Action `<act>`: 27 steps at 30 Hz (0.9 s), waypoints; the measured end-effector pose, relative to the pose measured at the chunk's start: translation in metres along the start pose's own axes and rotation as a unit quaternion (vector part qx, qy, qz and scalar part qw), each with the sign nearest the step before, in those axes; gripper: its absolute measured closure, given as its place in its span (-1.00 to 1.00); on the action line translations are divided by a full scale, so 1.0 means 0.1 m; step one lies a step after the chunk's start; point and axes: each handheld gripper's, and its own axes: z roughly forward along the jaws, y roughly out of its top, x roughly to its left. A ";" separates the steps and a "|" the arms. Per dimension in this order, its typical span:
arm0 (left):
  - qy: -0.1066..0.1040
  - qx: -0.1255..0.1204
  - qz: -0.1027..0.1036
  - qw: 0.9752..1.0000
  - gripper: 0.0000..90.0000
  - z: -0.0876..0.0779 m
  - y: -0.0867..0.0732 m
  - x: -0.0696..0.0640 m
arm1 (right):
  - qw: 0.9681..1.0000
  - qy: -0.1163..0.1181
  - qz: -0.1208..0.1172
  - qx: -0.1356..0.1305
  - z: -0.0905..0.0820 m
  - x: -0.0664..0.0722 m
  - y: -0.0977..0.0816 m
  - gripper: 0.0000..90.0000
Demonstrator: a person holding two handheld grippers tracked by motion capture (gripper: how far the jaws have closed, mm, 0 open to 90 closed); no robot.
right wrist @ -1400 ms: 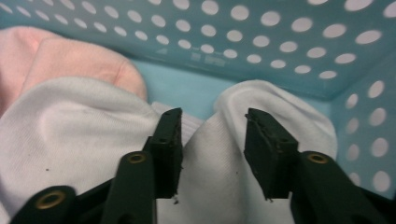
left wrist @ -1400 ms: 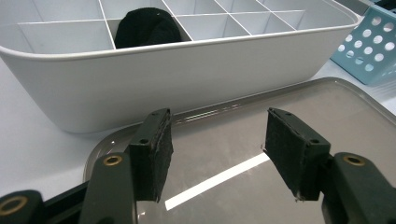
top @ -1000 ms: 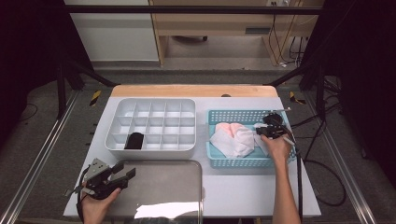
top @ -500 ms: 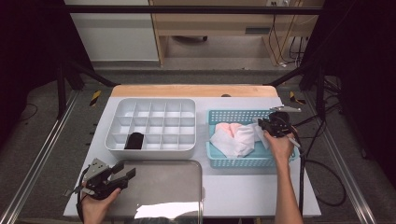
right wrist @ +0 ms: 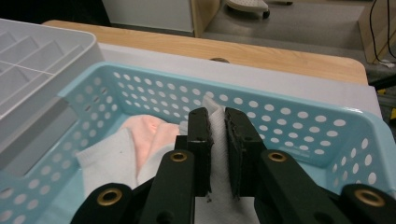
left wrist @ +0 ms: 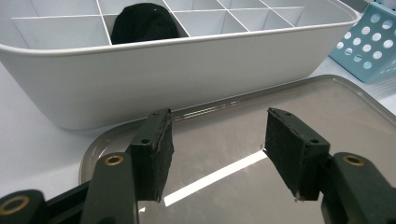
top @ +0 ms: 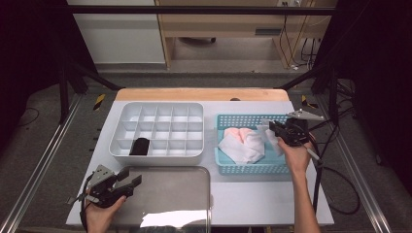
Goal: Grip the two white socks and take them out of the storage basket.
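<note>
In the blue perforated basket (top: 243, 169) lie a white cloth (top: 243, 148) and a pink cloth (top: 236, 133). My right gripper (top: 270, 130) hovers over the basket's right end, shut on a fold of the white cloth (right wrist: 217, 154), which hangs stretched between its jaws (right wrist: 216, 114). The pink cloth (right wrist: 149, 133) lies just left of it. My left gripper (top: 130, 178) rests at the table's front left, open over the metal tray (top: 170, 194). Nothing lies between its pads (left wrist: 217, 149).
A white divided box (top: 155, 156) stands left of the basket, with a black rolled item (top: 140, 146) in a front-left cell. In the left gripper view, the box's wall (left wrist: 163, 70) is close ahead of the jaws, beyond the tray's rim (left wrist: 327, 102). A cable trails off the table's right side.
My right gripper has risen and drifted slightly right, drawing the white cloth up with it. The left gripper has stayed still.
</note>
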 end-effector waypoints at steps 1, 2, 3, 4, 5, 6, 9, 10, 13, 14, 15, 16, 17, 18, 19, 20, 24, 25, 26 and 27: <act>0.001 0.000 0.000 1.000 -0.11 0.00 0.00 0.00 | 1.000 0.002 -0.001 -0.004 -0.03 0.02 0.00 0.80; 0.001 0.000 0.000 1.000 -0.11 0.00 0.00 0.00 | 1.000 0.006 -0.003 -0.008 -0.06 0.04 0.01 0.80; 0.002 0.000 0.000 1.000 -0.11 0.00 0.00 0.00 | 1.000 0.010 -0.004 -0.011 -0.10 0.06 0.01 0.80; 0.002 0.000 0.000 1.000 -0.11 0.00 0.00 0.00 | 1.000 0.014 -0.005 -0.018 -0.14 0.09 0.02 0.80; 0.002 0.000 0.000 1.000 -0.11 0.00 0.00 0.00 | 1.000 0.016 -0.004 -0.020 -0.15 0.10 0.02 0.80; 0.003 0.000 0.000 1.000 -0.11 0.00 0.00 0.00 | 0.999 0.023 -0.005 -0.024 -0.19 0.13 0.03 0.80; 0.006 -0.002 0.000 1.000 -0.12 0.00 0.00 0.00 | 0.999 0.033 -0.012 -0.034 -0.28 0.19 0.04 0.80; 0.007 -0.002 0.000 1.000 -0.13 0.00 0.00 0.00 | 0.999 0.038 -0.014 -0.036 -0.31 0.22 0.04 0.80; 0.007 -0.001 0.000 1.000 -0.13 0.00 0.00 0.00 | 0.997 0.055 -0.024 -0.050 -0.42 0.32 0.06 0.80; 0.007 -0.001 -0.001 1.000 -0.13 0.00 0.00 0.00 | 0.997 0.059 -0.027 -0.052 -0.44 0.34 0.06 0.80; 0.007 0.000 -0.001 1.000 -0.13 0.00 0.00 0.00 | 0.996 0.064 -0.029 -0.055 -0.47 0.38 0.07 0.80; 0.007 0.000 -0.001 1.000 -0.13 0.00 0.00 0.00 | 0.995 0.069 -0.033 -0.057 -0.49 0.41 0.07 0.80; 0.006 0.000 -0.001 1.000 -0.13 0.00 0.00 0.00 | 0.995 0.073 -0.038 -0.058 -0.52 0.44 0.07 0.80; 0.006 0.000 -0.001 1.000 -0.13 0.00 0.00 0.00 | 0.994 0.079 -0.042 -0.062 -0.55 0.48 0.07 0.80; 0.006 0.000 -0.001 1.000 -0.13 0.00 0.00 0.00 | 0.993 0.084 -0.046 -0.064 -0.58 0.52 0.07 0.80; 0.006 0.000 -0.001 1.000 -0.12 0.00 0.00 0.00 | 0.992 0.091 -0.051 -0.066 -0.62 0.57 0.07 0.80; 0.007 0.000 -0.002 1.000 -0.12 0.00 0.00 0.00 | 0.989 0.110 -0.064 -0.072 -0.72 0.70 0.05 0.80; 0.006 0.001 -0.001 1.000 -0.12 0.00 0.00 0.00 | 0.988 0.115 -0.068 -0.072 -0.74 0.73 0.04 0.80; 0.006 0.001 -0.001 1.000 -0.12 0.00 0.00 0.00 | 0.988 0.120 -0.071 -0.073 -0.77 0.77 0.04 0.80; 0.007 0.001 -0.001 1.000 -0.12 0.00 0.00 0.00 | 0.987 0.126 -0.073 -0.074 -0.79 0.80 0.03 0.80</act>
